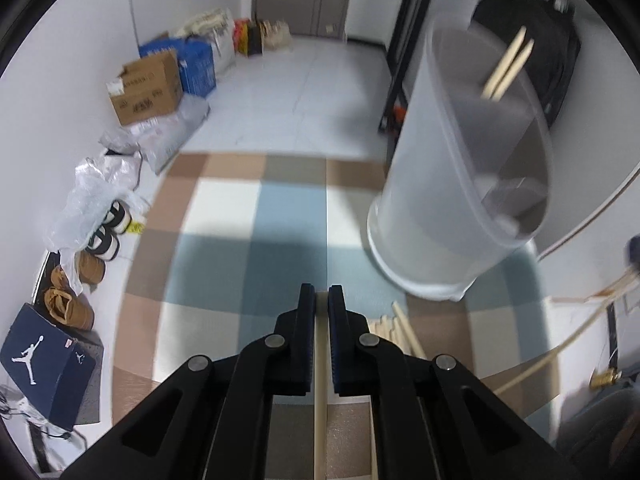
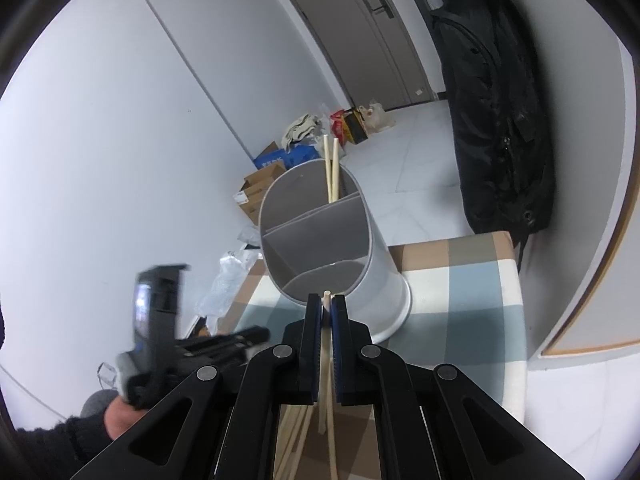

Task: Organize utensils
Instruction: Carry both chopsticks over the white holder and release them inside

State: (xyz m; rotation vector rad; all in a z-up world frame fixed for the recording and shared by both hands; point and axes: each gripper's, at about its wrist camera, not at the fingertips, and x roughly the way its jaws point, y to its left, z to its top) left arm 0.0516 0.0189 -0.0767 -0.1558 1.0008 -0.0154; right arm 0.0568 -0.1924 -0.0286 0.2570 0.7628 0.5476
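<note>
The holder [image 2: 320, 236] stands on the checked cloth [image 1: 224, 216], with three compartments; two chopsticks [image 2: 332, 172] lean in the far one. We have one chopstick [image 1: 320, 380] pinched in our left gripper [image 1: 321, 292], jaws nearly closed on it. The right gripper [image 2: 327, 300] is also clamped – on two sticks [image 2: 326, 368], it seems. More lie loose on the cloth [image 1: 394, 326]; we cannot count them. The step is carrying – next we must aim a tip over a compartment and release
</note>
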